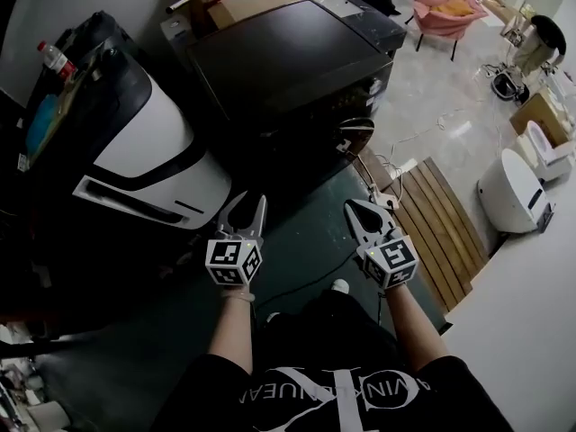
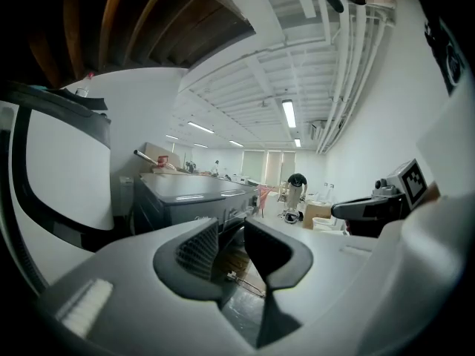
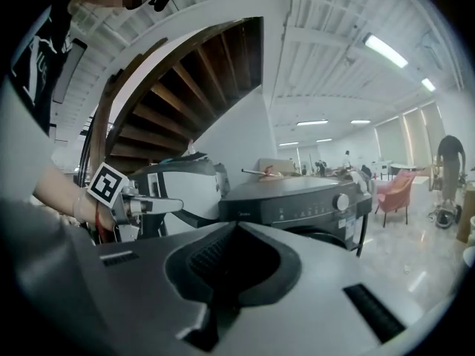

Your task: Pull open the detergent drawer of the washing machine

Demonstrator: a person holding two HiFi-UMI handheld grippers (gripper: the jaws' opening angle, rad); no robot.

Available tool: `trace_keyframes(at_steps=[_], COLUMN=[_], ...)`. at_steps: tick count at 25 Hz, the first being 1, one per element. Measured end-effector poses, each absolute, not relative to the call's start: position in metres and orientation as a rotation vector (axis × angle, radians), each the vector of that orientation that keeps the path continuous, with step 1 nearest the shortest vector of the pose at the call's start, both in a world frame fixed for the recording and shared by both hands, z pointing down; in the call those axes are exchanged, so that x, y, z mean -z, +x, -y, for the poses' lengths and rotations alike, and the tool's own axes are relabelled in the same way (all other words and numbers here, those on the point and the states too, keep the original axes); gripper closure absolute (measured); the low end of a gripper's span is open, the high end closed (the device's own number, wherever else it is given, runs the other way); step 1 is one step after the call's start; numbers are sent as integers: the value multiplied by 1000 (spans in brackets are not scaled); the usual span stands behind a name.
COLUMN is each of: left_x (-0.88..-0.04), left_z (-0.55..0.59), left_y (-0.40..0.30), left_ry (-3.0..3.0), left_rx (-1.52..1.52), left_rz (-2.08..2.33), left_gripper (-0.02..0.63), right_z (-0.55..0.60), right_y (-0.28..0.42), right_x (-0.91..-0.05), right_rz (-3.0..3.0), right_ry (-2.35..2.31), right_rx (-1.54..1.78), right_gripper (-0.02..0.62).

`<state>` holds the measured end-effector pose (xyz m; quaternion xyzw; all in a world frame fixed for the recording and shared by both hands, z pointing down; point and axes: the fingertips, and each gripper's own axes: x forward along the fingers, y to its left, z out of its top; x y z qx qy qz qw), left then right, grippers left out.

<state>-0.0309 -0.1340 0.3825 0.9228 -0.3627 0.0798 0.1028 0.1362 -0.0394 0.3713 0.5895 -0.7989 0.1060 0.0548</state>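
Observation:
The dark front-loading washing machine [image 1: 297, 61] stands ahead of me, its flat top facing the head view. In the right gripper view its control panel [image 3: 312, 208] shows a round knob [image 3: 342, 202]; I cannot make out the detergent drawer. My left gripper [image 1: 245, 216] hovers short of the machine's near left corner with its jaws apart and nothing between them [image 2: 231, 247]. My right gripper [image 1: 364, 214] is held level beside it, short of the machine's front, with its jaws together [image 3: 234, 232] and nothing in them. Neither gripper touches the machine.
A white and black appliance [image 1: 148, 151] leans at the left, close to the left gripper. A slatted wooden platform [image 1: 445, 228] and a white round appliance [image 1: 508, 192] lie to the right. A cardboard box [image 1: 256, 3] sits behind the washer, a pink chair [image 1: 447, 12] farther back.

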Motion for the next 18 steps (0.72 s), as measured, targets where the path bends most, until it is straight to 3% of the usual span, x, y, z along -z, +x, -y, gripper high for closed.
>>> trace_keyframes(at_steps=[18], left_x=[-420], left_z=[127], left_y=[-15], left_ry=[2563], left_rx=[-236], left_rz=[1274], left_gripper=[512], right_z=[75], right_y=[154], right_x=[-405], right_rz=[2569], right_ry=[1492], right_rx=[-374], right_gripper=[583])
